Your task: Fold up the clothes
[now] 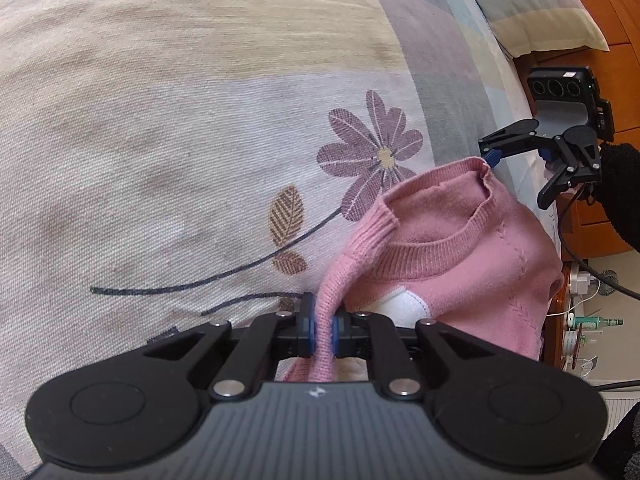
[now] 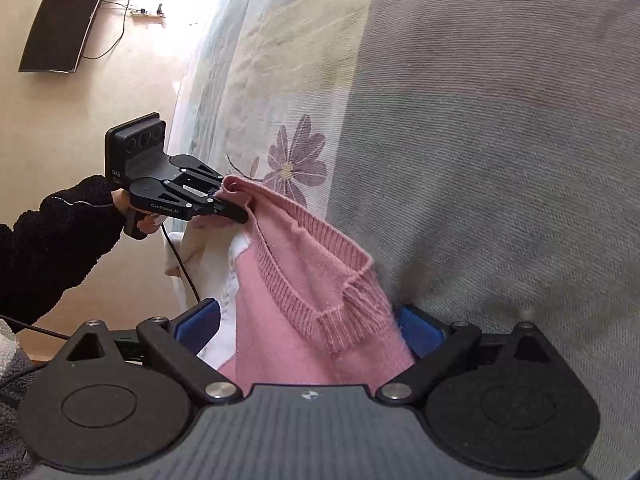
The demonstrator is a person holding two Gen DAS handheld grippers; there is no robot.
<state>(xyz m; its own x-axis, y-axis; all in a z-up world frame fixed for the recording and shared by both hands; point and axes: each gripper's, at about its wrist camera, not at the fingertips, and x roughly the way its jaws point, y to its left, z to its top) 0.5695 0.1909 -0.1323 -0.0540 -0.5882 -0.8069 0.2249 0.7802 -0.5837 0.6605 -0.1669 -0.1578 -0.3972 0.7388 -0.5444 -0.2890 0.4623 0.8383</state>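
Note:
A pink knit sweater (image 1: 460, 264) with a white patch hangs over the edge of a bed. My left gripper (image 1: 322, 332) is shut on a fold of it near the ribbed collar. The right wrist view shows that same left gripper (image 2: 228, 200) pinching the sweater's (image 2: 280, 344) far shoulder, held by a hand in a black fleece sleeve (image 2: 52, 240). My right gripper (image 2: 310, 326) is open, and its blue pads (image 2: 420, 328) stand wide apart on either side of the sweater's near shoulder. From the left wrist camera, the right gripper (image 1: 518, 156) is spread open at the sweater's upper corner.
The bed is covered by a woven sheet (image 1: 160, 160) with a purple flower print (image 1: 372, 156). A pillow (image 1: 536, 4) lies at its head beside wooden furniture (image 1: 600, 208). A dark screen (image 2: 64, 20) and a power strip (image 2: 148, 14) are beyond the bed's edge.

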